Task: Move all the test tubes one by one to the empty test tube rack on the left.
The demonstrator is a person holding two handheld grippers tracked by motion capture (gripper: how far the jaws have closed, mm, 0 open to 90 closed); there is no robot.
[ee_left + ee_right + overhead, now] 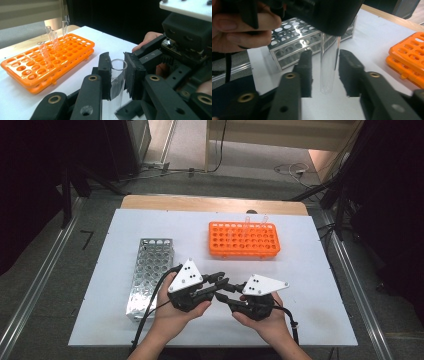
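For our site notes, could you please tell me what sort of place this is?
Probably a lab-style test bench: a white table holds an orange tube rack with glass tubes and a metal rack, with cables on the floor beyond.

In the left gripper view, the clear test tube (117, 82) between the left claw (119, 75) pads runs off the bottom edge, so its lower end is hidden. In the right gripper view the same tube's mouth is covered by the black body just above the right claw (325, 72). Far beyond both claws in the high view, the tubes in the orange rack (244, 239) are too small to count.
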